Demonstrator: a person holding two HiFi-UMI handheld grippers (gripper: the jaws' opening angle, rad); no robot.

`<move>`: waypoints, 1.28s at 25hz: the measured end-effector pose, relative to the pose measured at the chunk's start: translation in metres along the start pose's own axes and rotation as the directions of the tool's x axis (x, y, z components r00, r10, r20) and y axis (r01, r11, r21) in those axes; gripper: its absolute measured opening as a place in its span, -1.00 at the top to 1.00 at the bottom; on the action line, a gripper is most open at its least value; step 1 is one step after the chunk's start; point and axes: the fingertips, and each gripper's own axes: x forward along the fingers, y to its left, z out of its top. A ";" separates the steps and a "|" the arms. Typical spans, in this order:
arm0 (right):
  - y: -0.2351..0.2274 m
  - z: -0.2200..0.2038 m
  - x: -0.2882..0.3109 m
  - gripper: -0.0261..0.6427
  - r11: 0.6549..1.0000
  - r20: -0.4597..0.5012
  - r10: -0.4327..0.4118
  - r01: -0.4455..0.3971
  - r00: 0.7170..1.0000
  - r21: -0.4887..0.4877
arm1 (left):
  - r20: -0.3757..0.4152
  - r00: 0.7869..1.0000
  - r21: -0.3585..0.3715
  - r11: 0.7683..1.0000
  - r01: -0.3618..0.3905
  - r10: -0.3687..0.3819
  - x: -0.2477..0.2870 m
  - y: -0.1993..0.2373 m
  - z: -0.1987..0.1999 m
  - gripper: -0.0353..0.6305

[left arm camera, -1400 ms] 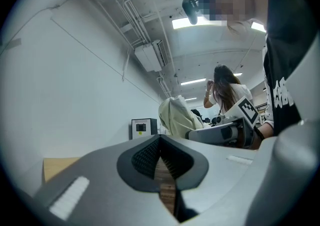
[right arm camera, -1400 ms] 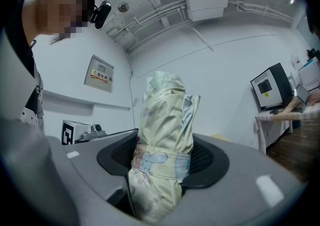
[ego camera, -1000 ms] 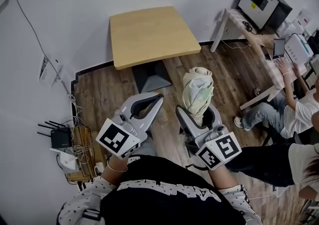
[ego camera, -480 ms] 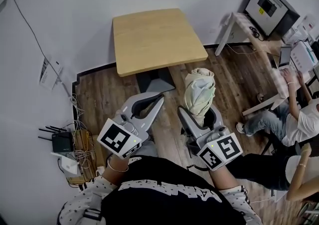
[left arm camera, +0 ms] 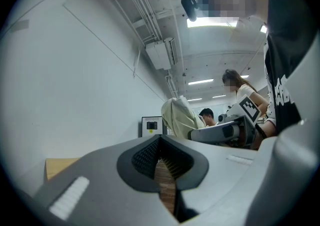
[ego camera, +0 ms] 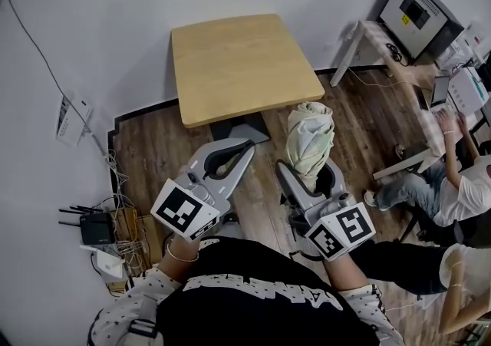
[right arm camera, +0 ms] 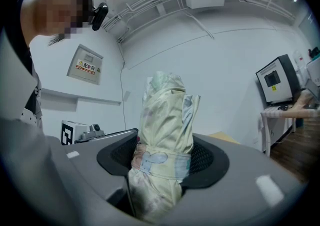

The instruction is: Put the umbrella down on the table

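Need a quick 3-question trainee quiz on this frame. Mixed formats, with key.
1. Which gripper holds the umbrella? A left, B right, C both.
2. Fill in: the left gripper's fingers are ___, with nothing between them.
3. True or false: the umbrella lies on the table.

Key:
1. B. The right gripper is clamped on it.
2. Shut.
3. False. It stands upright in the right gripper, short of the table.
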 end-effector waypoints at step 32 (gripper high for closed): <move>-0.006 -0.002 0.078 0.04 0.998 -0.022 -0.065 0.065 0.998 -0.021 | 0.002 1.000 -0.022 1.000 0.004 -0.004 -0.003 0.088 -0.014 0.92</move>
